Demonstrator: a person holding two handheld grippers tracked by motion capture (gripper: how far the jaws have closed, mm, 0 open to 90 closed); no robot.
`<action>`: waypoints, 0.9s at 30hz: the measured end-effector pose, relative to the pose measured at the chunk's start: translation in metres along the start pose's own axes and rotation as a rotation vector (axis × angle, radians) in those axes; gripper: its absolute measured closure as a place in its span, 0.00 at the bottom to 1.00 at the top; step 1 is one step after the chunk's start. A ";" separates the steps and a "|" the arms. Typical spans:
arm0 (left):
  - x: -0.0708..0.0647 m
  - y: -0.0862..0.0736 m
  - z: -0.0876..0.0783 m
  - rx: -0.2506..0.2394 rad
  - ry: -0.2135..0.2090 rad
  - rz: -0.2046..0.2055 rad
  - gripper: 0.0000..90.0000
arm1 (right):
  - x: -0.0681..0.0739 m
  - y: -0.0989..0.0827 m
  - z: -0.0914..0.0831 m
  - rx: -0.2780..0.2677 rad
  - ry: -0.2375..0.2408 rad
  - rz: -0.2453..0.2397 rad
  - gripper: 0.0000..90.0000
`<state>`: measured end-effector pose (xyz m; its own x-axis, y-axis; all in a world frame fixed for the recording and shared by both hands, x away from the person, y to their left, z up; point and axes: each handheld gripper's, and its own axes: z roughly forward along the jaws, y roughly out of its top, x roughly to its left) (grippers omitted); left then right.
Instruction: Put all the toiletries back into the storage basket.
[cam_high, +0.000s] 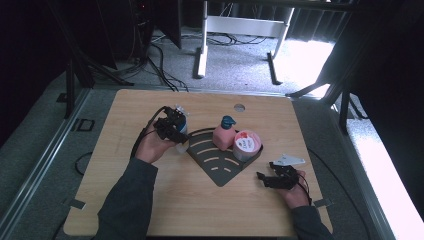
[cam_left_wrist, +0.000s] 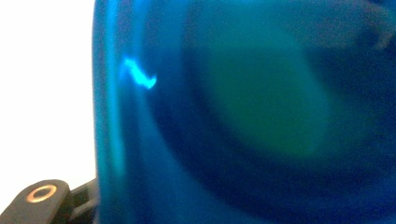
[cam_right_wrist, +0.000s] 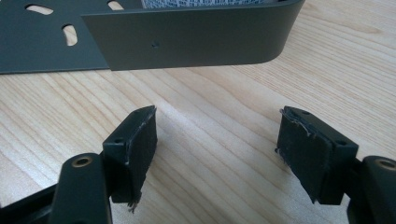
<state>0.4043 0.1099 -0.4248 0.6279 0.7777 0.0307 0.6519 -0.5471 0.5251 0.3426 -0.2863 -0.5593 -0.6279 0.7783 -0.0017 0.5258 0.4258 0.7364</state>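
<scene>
Bottle held at rack's left edge

Left gripper: I see fingers clamped on the blue translucent bottle, upright beside the dark rack. I judge it light, smooth, slippery; grip mid-body. Right gripper: fingers apart, empty, above the surface.

Count on the bench: one dark corner rack, one pink pump bottle, one red-lidded tub, one blue bottle, two grippers: left, right.
</scene>
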 end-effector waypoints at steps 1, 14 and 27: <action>0.000 0.000 0.000 0.001 0.000 0.001 0.60 | 0.000 0.000 0.000 0.000 0.000 0.000 0.31; -0.002 0.005 0.001 0.003 -0.004 0.012 0.60 | 0.000 0.000 0.000 -0.001 0.000 -0.001 0.31; -0.006 0.016 0.004 -0.001 -0.012 0.023 0.60 | 0.000 0.000 0.000 0.000 0.000 0.001 0.31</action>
<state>0.4127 0.0947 -0.4203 0.6477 0.7612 0.0327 0.6367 -0.5644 0.5254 0.3426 -0.2863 -0.5593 -0.6278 0.7784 -0.0009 0.5263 0.4253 0.7363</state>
